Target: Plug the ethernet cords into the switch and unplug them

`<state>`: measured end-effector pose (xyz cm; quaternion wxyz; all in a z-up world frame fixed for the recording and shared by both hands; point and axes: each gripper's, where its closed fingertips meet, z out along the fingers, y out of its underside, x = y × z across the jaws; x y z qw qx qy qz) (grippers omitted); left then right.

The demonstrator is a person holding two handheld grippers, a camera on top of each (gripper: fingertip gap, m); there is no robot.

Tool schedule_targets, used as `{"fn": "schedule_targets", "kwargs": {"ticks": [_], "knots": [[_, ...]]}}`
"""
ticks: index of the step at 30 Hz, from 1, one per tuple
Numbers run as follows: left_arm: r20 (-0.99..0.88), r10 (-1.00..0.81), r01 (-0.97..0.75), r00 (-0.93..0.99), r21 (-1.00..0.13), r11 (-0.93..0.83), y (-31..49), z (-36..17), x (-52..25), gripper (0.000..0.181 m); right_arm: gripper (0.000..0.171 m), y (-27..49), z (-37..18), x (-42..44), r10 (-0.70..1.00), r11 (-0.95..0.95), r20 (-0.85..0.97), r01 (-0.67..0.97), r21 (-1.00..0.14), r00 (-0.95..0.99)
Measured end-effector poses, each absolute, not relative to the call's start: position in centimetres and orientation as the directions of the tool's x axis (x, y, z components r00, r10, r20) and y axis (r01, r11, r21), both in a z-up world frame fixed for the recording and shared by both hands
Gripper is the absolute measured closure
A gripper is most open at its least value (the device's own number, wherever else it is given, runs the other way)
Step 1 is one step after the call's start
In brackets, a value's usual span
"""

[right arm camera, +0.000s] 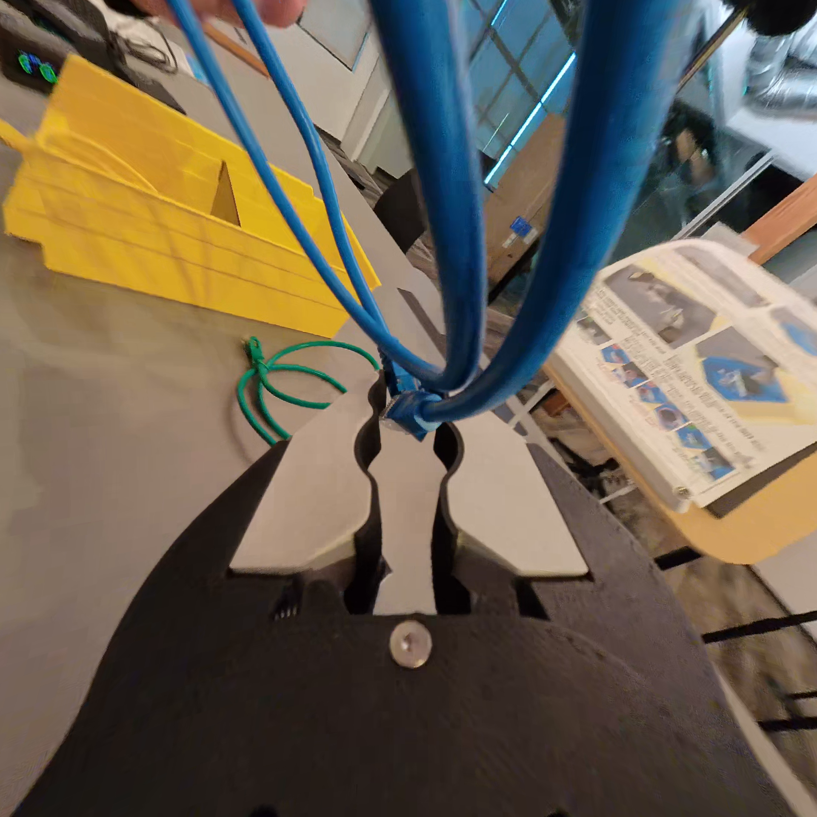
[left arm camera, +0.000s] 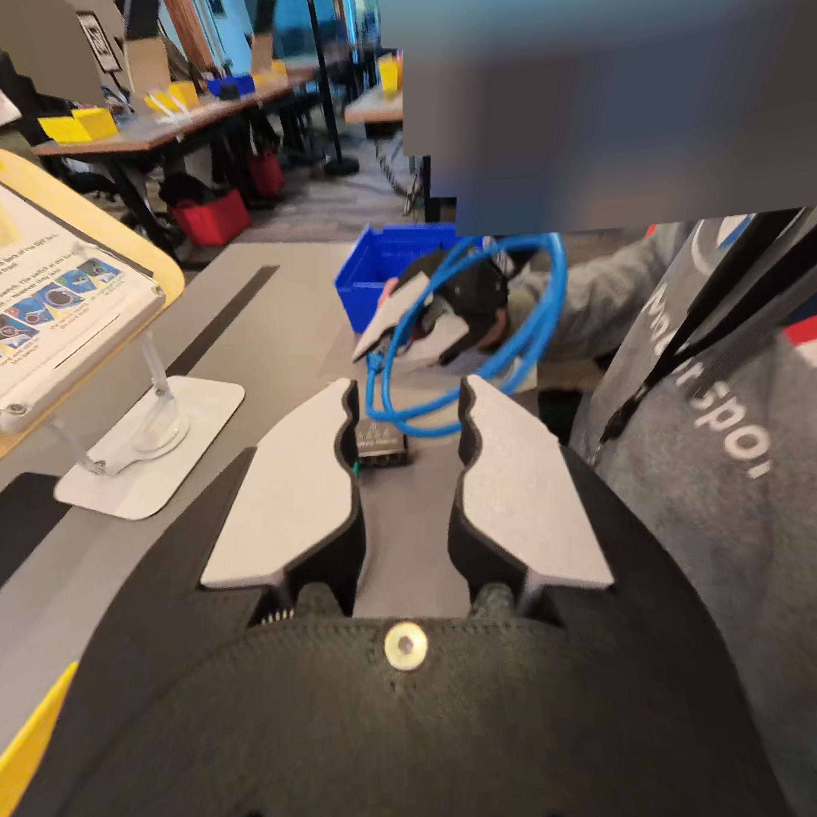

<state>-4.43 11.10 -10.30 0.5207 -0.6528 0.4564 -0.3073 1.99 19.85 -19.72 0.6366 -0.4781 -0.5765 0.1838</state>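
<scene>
Left wrist view: my left gripper (left arm camera: 404, 398) hangs released over one black switch (left arm camera: 381, 446) at frame centre. My right gripper (right arm camera: 409, 415) grasps one blue cord (right arm camera: 446, 221) by its plug (right arm camera: 404, 413). One green cord (right arm camera: 283, 384) lies at middle left beside one yellow bin (right arm camera: 154, 230).

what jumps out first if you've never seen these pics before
The coiled bright blue ethernet cord dominates, its plug pinched at the tips of the right gripper. Beyond the open left gripper, a small black network switch sits on the grey table. A yellow plastic bin stands nearby.
</scene>
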Motion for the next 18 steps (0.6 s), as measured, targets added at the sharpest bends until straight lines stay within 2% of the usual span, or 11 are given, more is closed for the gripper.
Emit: {"fn": "schedule_targets", "kwargs": {"ticks": [3,5,9,14,18], "knots": [[0.037,-0.905,-0.120,0.423,-0.988,-0.096,12.5,-8.7,-5.7,0.144,0.156,19.5,-19.7,1.5,0.718,0.550,0.646,0.359,-0.754,0.258],[0.076,-0.890,-0.111,0.451,-0.984,-0.140,13.8,-9.3,-5.7,0.145,0.157,19.0,-19.8,1.0,0.695,0.578,0.676,0.369,-0.727,0.243],[0.095,-0.880,-0.241,0.464,-0.943,-0.229,16.2,-12.7,-3.0,0.144,0.158,18.8,-20.5,0.2,0.662,0.609,0.716,0.399,-0.686,0.220],[0.111,-0.896,-0.446,0.430,-0.837,-0.318,17.8,-17.9,1.0,0.136,0.158,19.4,-21.1,-0.2,0.608,0.634,0.765,0.449,-0.630,0.214],[0.115,-0.903,-0.511,0.414,-0.792,-0.335,18.3,-20.1,3.0,0.138,0.158,19.7,-21.1,-0.3,0.571,0.646,0.791,0.474,-0.599,0.221]]}}
